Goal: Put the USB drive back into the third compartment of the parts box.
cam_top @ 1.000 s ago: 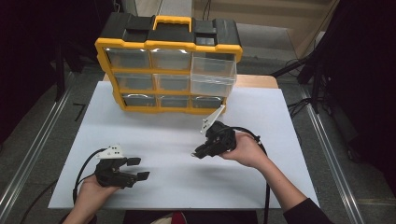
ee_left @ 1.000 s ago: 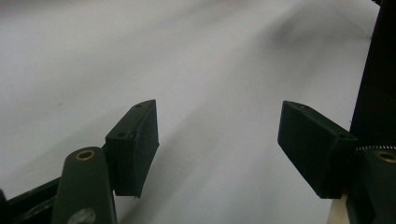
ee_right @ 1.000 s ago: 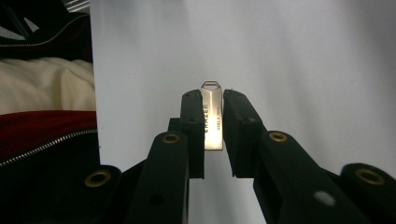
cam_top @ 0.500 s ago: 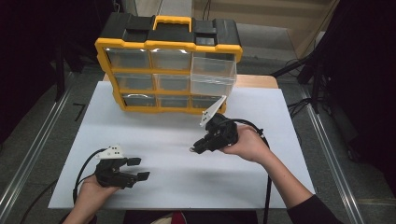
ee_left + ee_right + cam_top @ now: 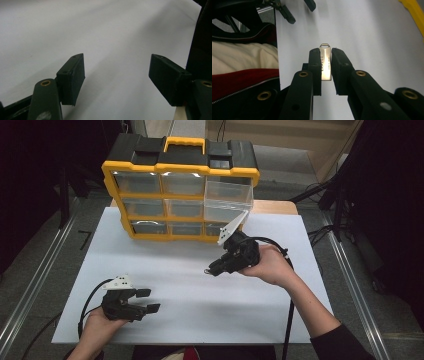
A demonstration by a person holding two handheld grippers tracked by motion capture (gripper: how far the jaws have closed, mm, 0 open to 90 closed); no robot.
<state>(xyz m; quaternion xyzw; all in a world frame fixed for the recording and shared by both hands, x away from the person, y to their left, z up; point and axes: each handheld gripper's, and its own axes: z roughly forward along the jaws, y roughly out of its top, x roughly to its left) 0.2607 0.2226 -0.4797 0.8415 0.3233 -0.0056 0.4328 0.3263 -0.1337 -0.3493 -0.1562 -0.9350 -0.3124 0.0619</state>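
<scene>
Yellow-framed drawer organizer [image 5: 180, 190] sits at the far edge of our white table [image 5: 190, 310]; our left gripper [image 5: 147, 301] rests low with jaws apart, our right gripper [image 5: 212, 269] hangs mid-table, clamped on a silver USB stick [image 5: 325, 62].

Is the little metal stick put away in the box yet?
Not yet. Done: the right gripper has clamped the USB stick, and one drawer of the organizer is pulled out. In hand: the stick is held above the mat. Left: dropping it in, probably there. The left gripper waits open.
</scene>
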